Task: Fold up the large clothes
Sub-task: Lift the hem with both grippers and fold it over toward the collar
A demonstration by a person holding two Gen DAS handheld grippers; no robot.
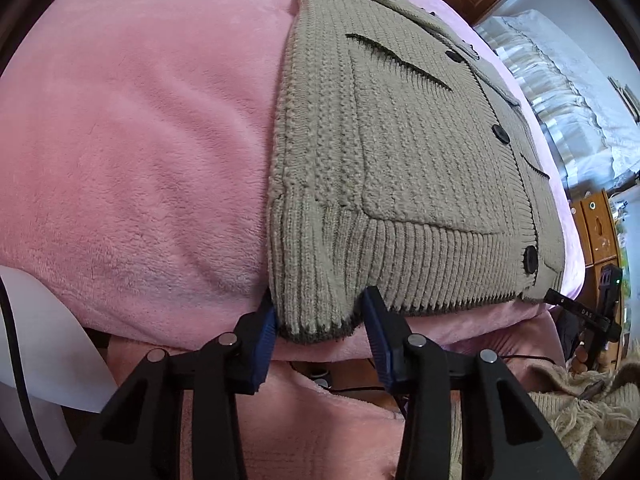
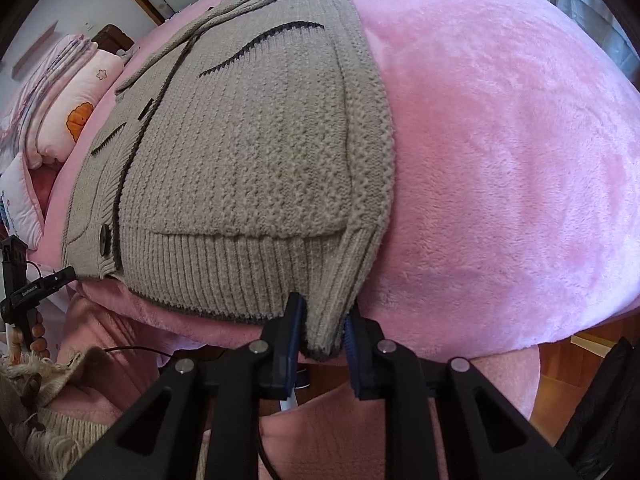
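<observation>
A beige knitted cardigan (image 1: 400,152) with dark buttons and pockets lies flat on a pink fleece blanket (image 1: 140,140), sleeves folded in. My left gripper (image 1: 320,316) is open, its blue pads on either side of the cardigan's left hem corner. In the right wrist view the cardigan (image 2: 240,160) lies on the blanket (image 2: 500,160). My right gripper (image 2: 324,328) is open with the right hem corner hanging between its pads.
Another beige fringed knit (image 1: 580,412) lies low at the right, and at the lower left in the right wrist view (image 2: 40,420). Folded quilts and pillows (image 2: 60,100) lie at the bed's far left. A wooden cabinet (image 1: 600,228) stands to the right.
</observation>
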